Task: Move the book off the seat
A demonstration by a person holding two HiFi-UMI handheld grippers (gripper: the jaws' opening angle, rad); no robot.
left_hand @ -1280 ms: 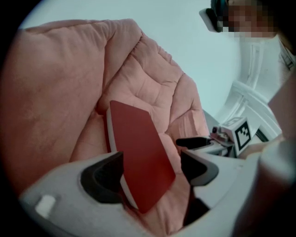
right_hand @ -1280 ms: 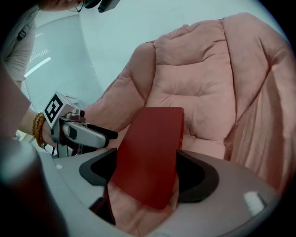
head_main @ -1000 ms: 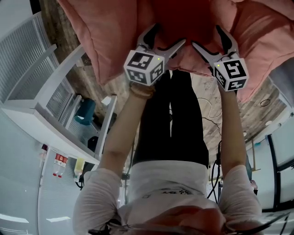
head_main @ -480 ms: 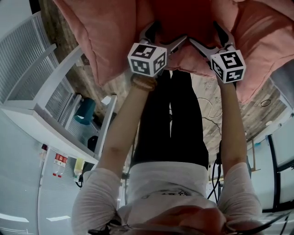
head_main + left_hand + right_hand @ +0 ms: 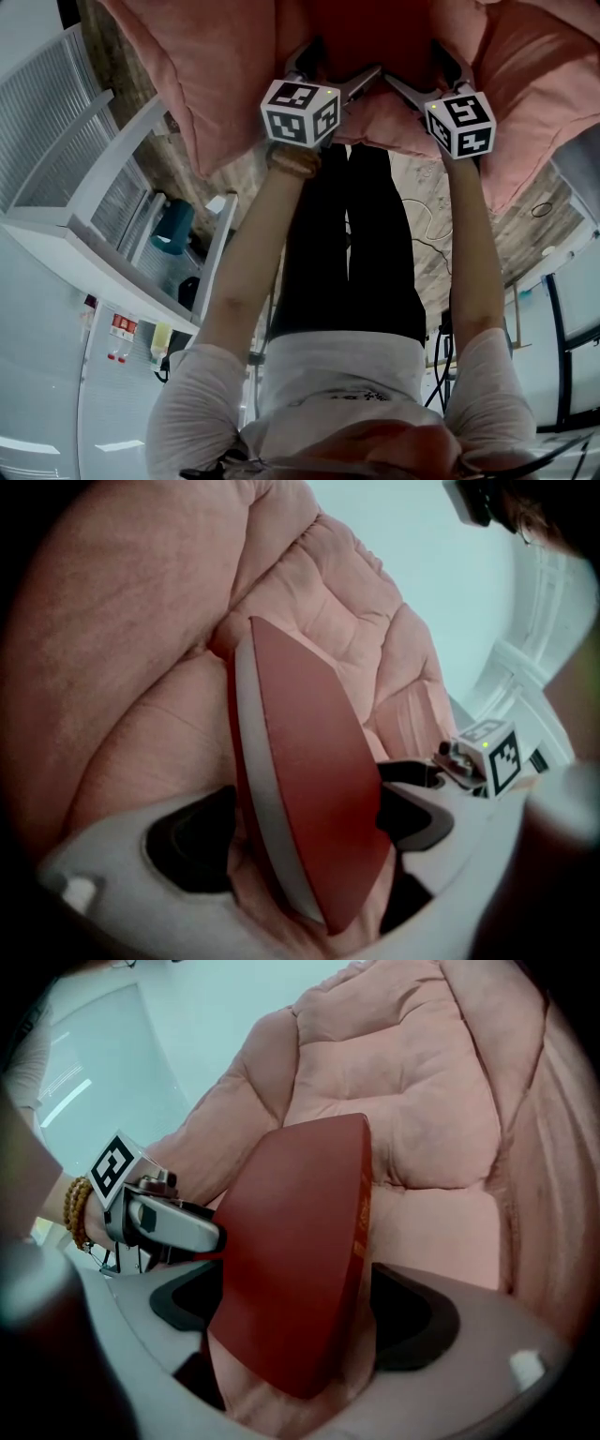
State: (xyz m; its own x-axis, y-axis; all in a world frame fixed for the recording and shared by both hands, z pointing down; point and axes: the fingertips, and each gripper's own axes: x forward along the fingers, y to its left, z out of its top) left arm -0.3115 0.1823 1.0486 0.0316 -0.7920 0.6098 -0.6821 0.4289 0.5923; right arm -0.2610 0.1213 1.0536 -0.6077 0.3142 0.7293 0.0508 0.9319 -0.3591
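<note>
A dark red hardcover book (image 5: 314, 780) with white page edges and gold print along its spine is standing on edge, tilting, with its lower corner sinking into the pink quilted cushion seat (image 5: 141, 621). The left gripper (image 5: 337, 71) is opening its jaws, with the book between them and no pad clearly pressing on it. The right gripper (image 5: 422, 71) is holding its jaws wide around the book's other end. Puffy cushion folds are crowding the book on both sides. A beaded bracelet (image 5: 73, 1208) is showing on the left wrist, above a wooden floor (image 5: 234, 183).
</note>
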